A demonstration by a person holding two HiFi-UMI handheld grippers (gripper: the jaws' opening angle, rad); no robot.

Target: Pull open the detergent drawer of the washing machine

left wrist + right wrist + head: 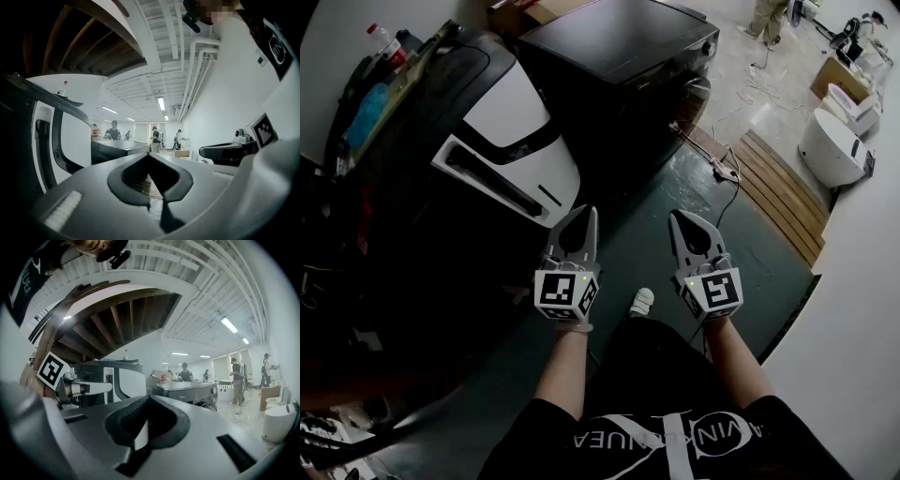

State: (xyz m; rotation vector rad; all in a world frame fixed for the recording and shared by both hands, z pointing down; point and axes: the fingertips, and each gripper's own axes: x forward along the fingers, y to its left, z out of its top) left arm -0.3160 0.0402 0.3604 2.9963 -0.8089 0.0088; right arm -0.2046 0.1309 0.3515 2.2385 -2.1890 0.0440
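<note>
While standing short of the black washing machine (619, 52), held both claws level and side by side above the dark green floor (647, 234), well apart from that machine's front. Had the left claw (587, 212) drawn narrow, tips pressed together, nothing caught between. Had the right claw (677, 216) pinched together the same way, likewise empty. Touched nothing with either. Found the washing machine straight ahead of the claws, flat dark top uppermost, with a round knob (708, 44) at the right end of its front panel. Could not pick out the detergent drawer on that dark panel from any view, so could not tell it pulled out or pushed in. Noted a white-and-black appliance (511, 122) just left of the washing machine and nearer to the left claw. Noted a red-capped bottle (382, 37) further left of the washing machine. Saw wooden boards (783, 192) lying on the floor to the right of the washing machine, with a pale cable (733, 164) trailing between. Saw a white shoe (643, 300) on the floor, on the near side of the washing machine, between the two forearms. Made out several people (236, 380) standing far beyond the washing machine in the left gripper view and the right gripper view.
</note>
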